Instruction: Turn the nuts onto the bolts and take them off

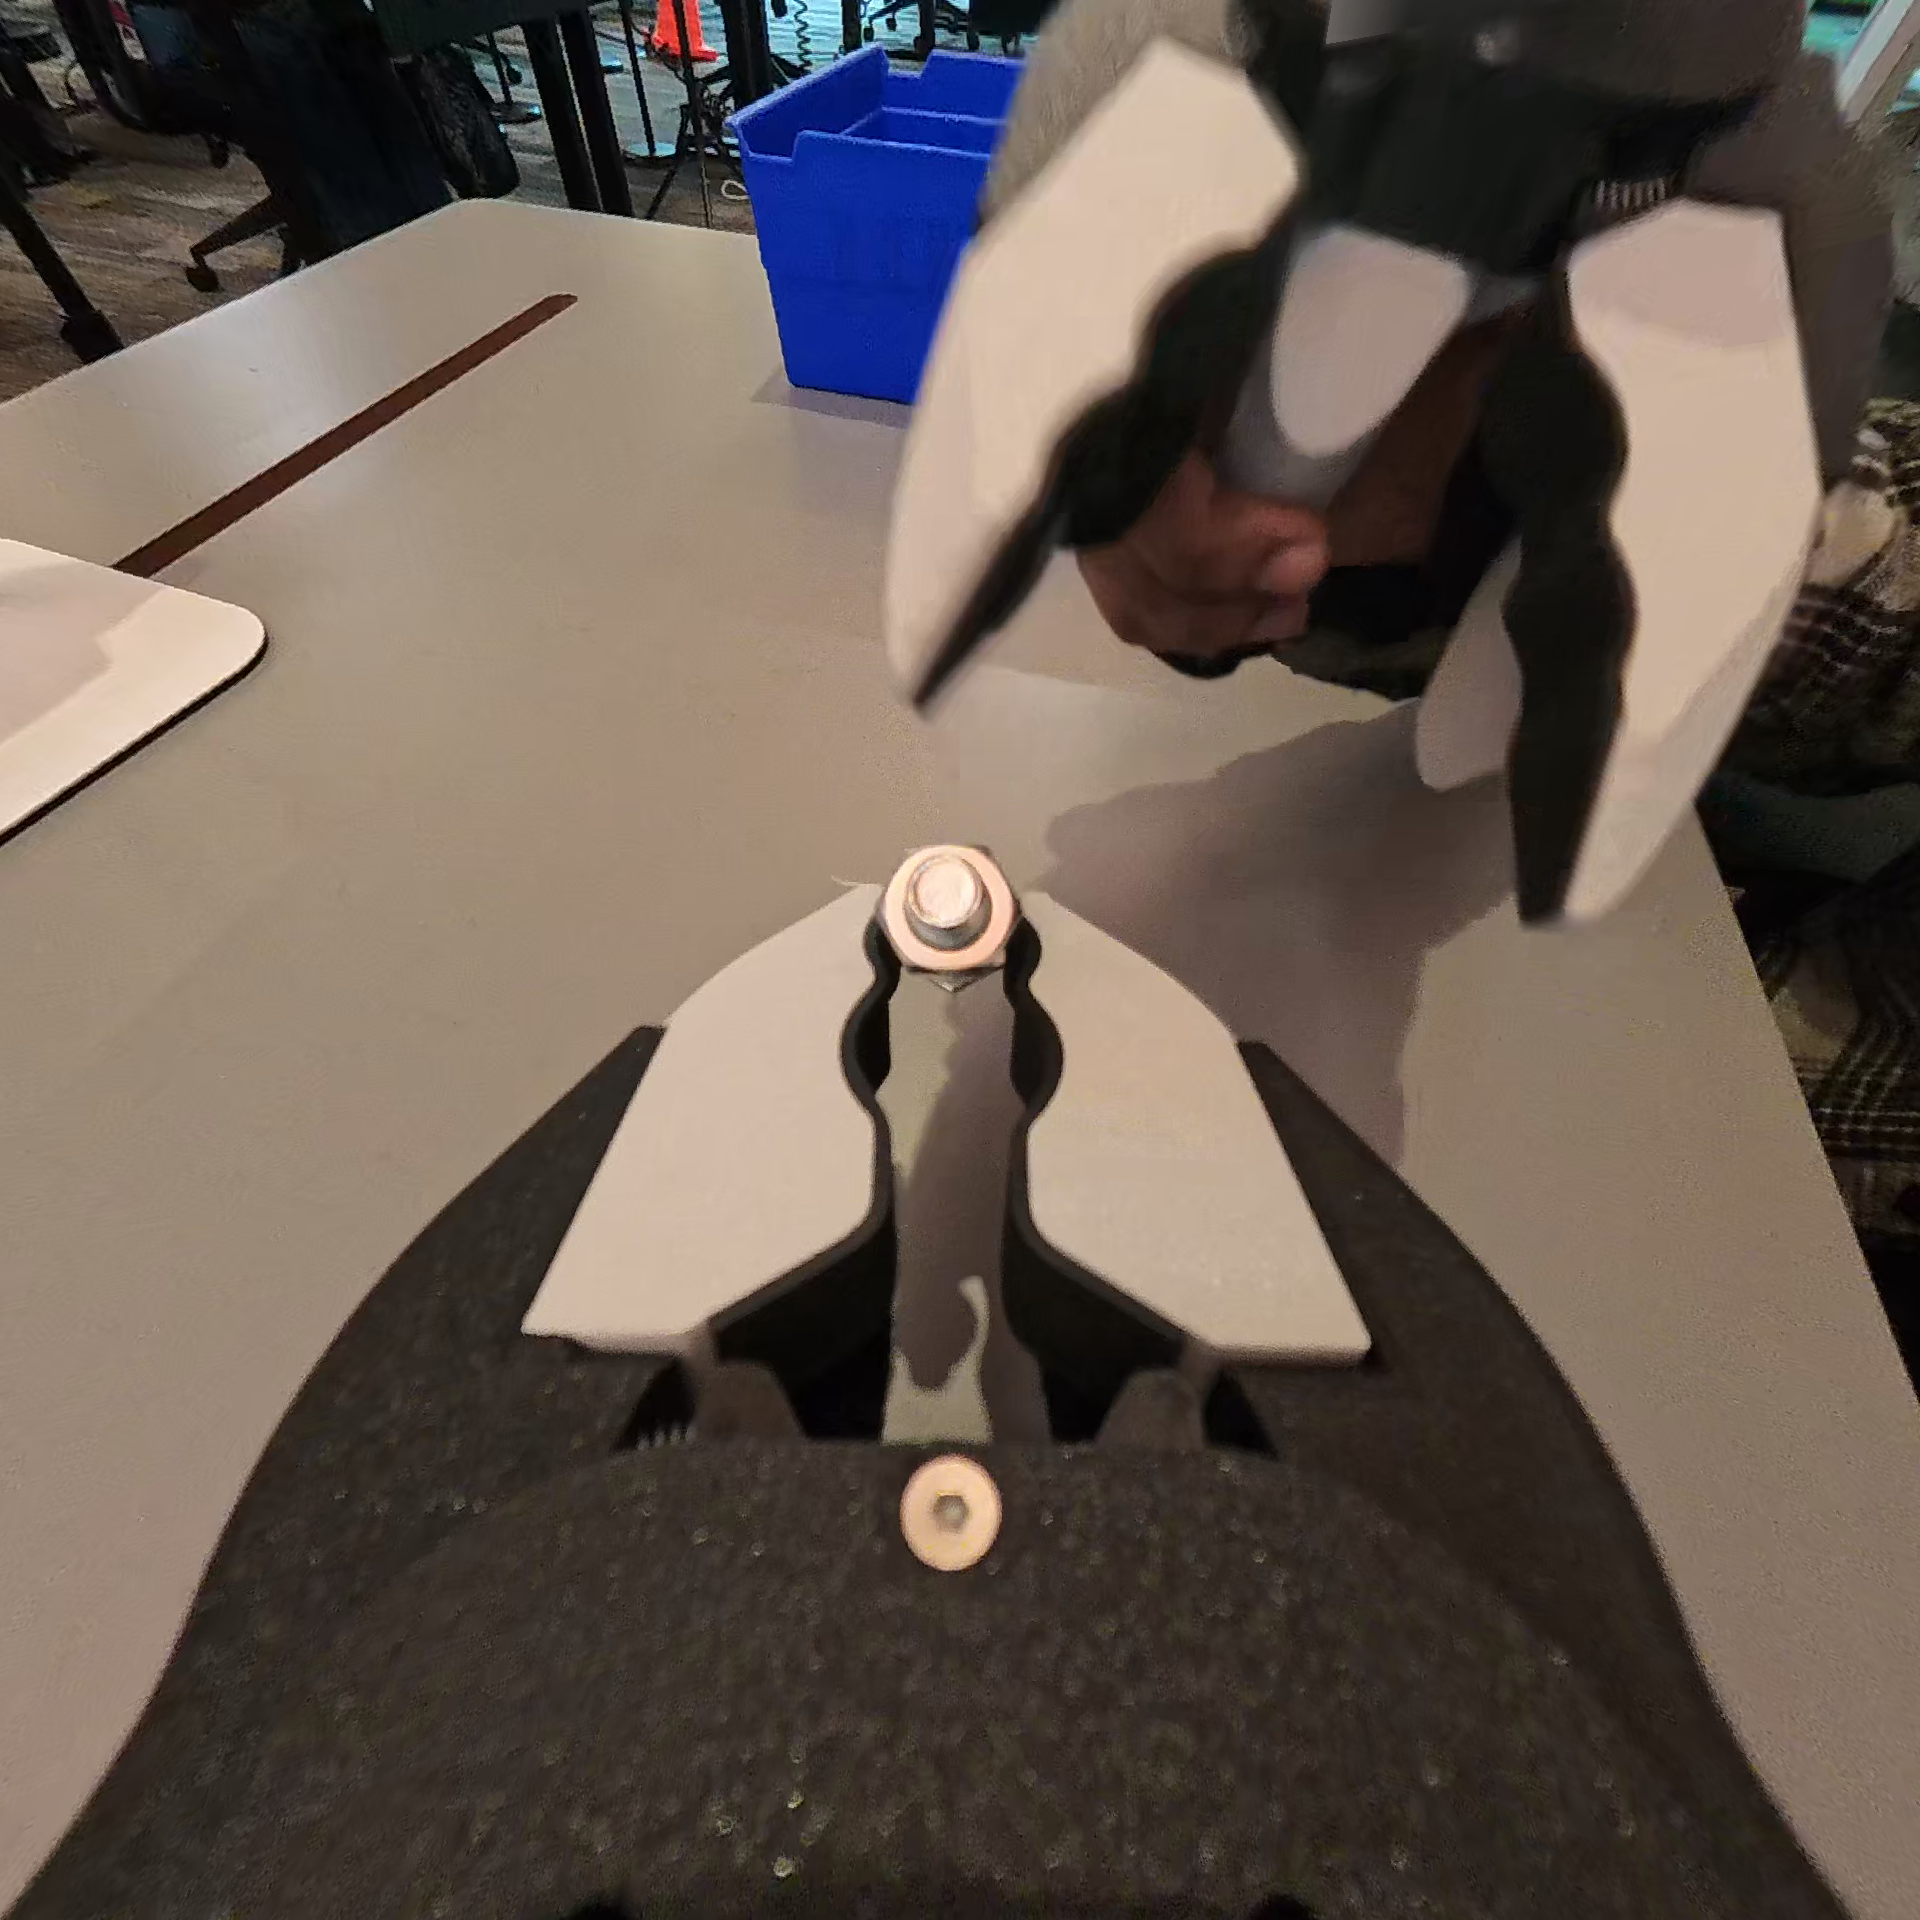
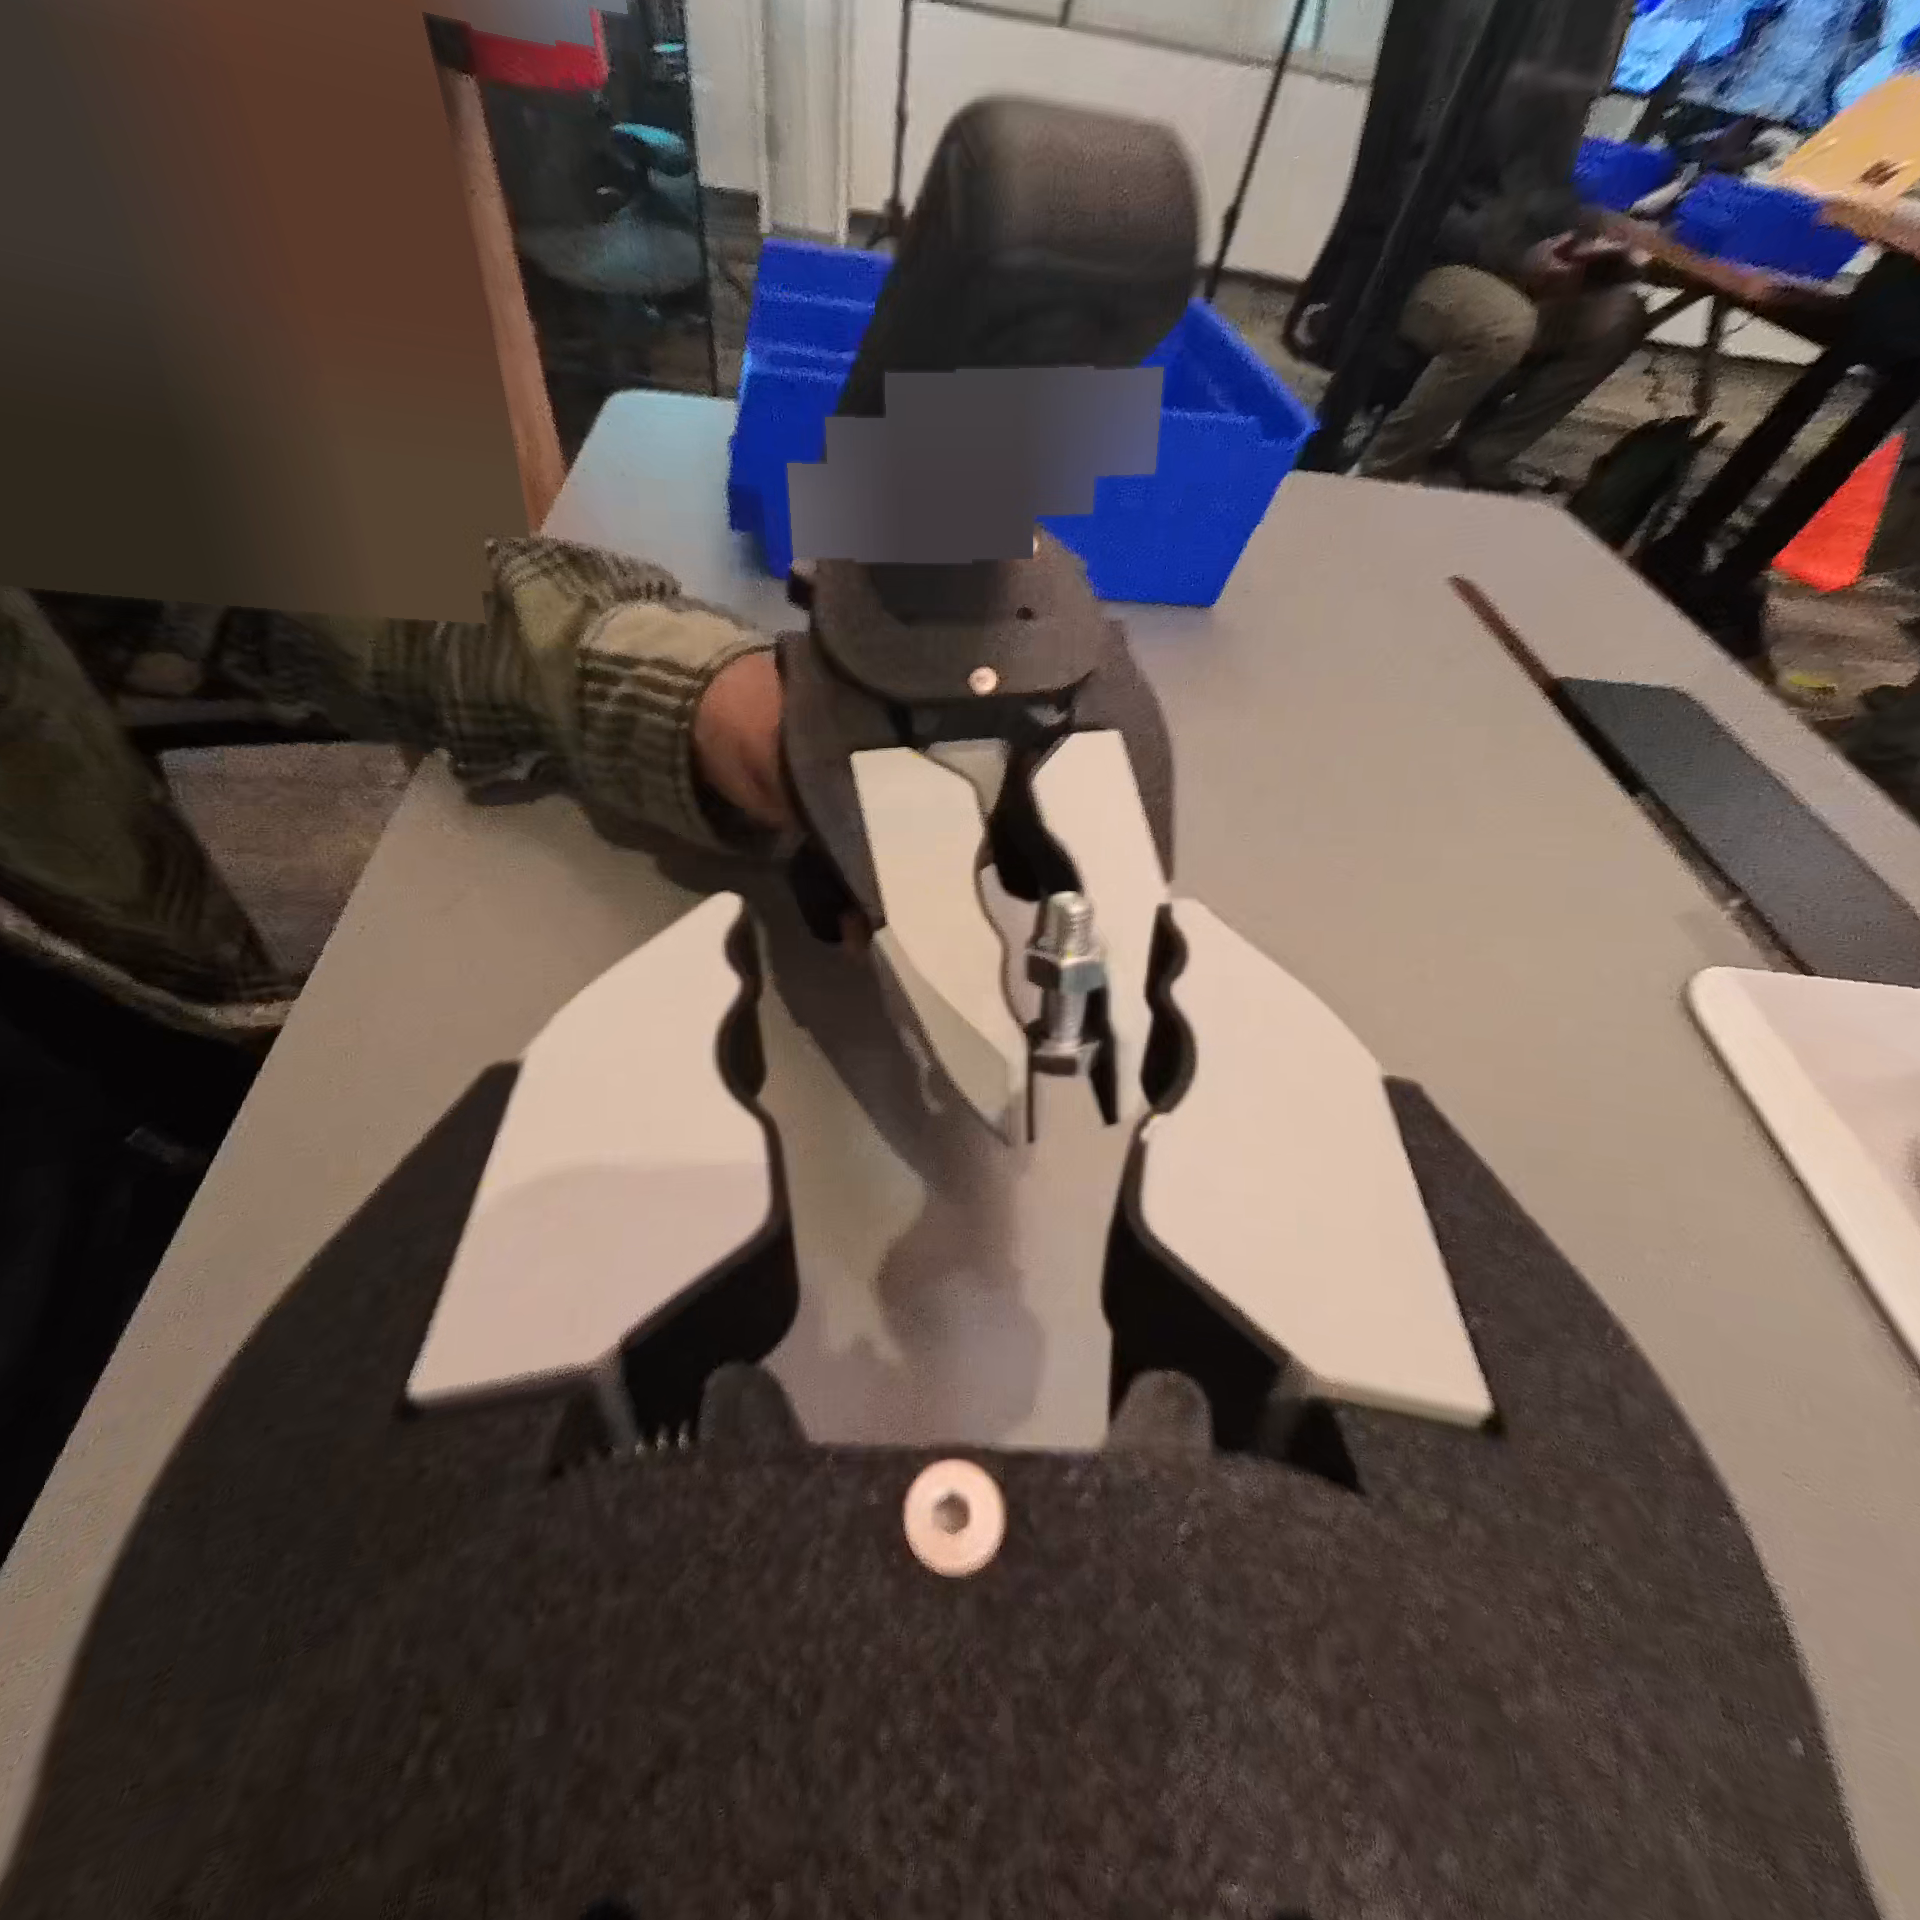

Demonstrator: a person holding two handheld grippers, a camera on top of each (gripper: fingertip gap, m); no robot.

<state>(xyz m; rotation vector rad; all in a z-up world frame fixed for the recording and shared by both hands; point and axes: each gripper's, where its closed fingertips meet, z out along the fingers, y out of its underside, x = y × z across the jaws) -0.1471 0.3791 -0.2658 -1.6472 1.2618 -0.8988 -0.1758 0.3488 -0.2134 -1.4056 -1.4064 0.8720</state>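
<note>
currently: left gripper clamped on head end of bolt, threaded shank upright, nut seated partway down the threads, above grey table. right gripper spread wide, empty, raised just beyond the bolt, shown blurred in left wrist view. blue bin at far table edge. white tray well apart to one side.

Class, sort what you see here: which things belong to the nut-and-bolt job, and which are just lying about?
Belong to the job:
bolt
nut
left gripper, holding the bolt
right gripper, open

Lying about:
blue bin
white board
orange cone
</note>
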